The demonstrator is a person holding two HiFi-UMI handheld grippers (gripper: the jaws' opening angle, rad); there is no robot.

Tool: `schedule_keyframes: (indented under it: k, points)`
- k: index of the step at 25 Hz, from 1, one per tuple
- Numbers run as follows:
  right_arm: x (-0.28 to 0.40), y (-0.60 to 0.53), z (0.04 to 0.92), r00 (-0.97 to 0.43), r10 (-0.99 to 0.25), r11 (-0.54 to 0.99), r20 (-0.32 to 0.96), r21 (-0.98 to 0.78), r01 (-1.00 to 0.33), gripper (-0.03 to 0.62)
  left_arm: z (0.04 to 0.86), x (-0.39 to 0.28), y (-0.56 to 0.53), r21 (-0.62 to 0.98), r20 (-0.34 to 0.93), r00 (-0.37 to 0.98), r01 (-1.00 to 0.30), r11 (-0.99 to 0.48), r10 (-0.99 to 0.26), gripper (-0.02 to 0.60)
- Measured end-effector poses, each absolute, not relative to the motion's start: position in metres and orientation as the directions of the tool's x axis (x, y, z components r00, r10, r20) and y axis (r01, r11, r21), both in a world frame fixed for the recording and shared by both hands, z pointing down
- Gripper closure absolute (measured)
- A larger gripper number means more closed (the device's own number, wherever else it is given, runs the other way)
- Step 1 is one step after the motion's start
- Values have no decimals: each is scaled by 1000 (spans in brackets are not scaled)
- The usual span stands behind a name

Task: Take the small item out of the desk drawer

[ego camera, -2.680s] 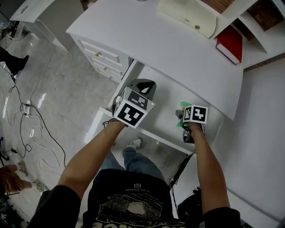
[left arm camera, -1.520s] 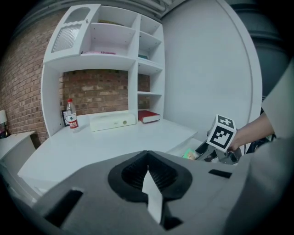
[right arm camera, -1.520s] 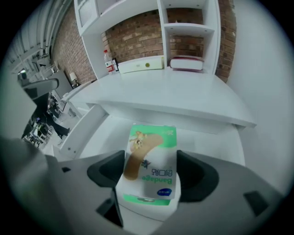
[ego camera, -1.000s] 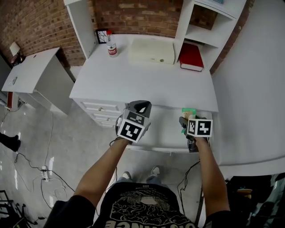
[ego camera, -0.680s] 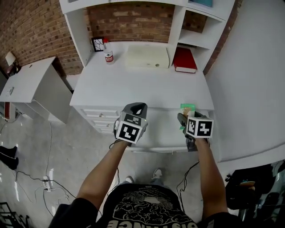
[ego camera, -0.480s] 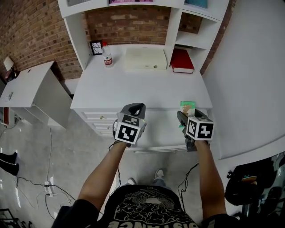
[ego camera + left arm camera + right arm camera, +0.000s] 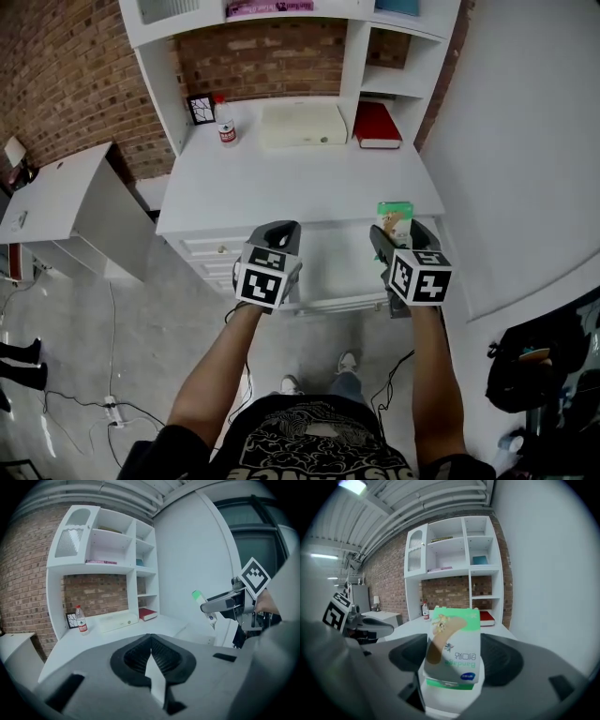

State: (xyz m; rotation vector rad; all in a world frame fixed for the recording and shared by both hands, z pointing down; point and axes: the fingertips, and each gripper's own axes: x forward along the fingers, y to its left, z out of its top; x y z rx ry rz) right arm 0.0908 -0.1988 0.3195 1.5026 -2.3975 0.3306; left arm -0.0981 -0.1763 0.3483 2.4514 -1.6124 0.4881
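A small green and white bandage box (image 7: 395,217) stands upright between the jaws of my right gripper (image 7: 397,231), which is shut on it. In the right gripper view the box (image 7: 454,648) fills the space between the pads. It hangs above the right end of the open white desk drawer (image 7: 330,272), near the desk's (image 7: 300,178) front edge. My left gripper (image 7: 284,231) is shut and holds nothing, over the drawer's left end. From the left gripper view, that gripper's pads (image 7: 151,656) meet, and the right gripper (image 7: 224,604) shows off to the right with the box.
On the desk's back stand a water bottle (image 7: 225,127), a flat cream case (image 7: 292,123) and a red book (image 7: 377,125). Shelves rise above them. A stack of shut drawers (image 7: 214,251) is left of the open one. A white wall (image 7: 525,169) runs along the right.
My view has tilted up, showing more of the shelves. The right gripper has kept its hold on the box and carried it slightly higher over the drawer. The left gripper stays shut.
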Motion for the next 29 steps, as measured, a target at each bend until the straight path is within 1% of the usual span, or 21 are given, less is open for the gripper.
schedule_keyframes:
  k: [4, 11, 29]
  points:
    - [84, -187, 309, -421, -850, 432, 316, -38, -901, 243, 343, -113, -167, -36, 349, 345, -924, -381, -871, 574]
    - [80, -177, 299, -408, -868, 421, 283, -14, -907, 243, 333, -133, -159, -26, 312, 323, -937, -348, -894, 574]
    - [71, -174, 297, -410, -870, 426, 275, -3, -905, 243, 332, -138, -161, -33, 319, 331, -933, -359, -888, 574]
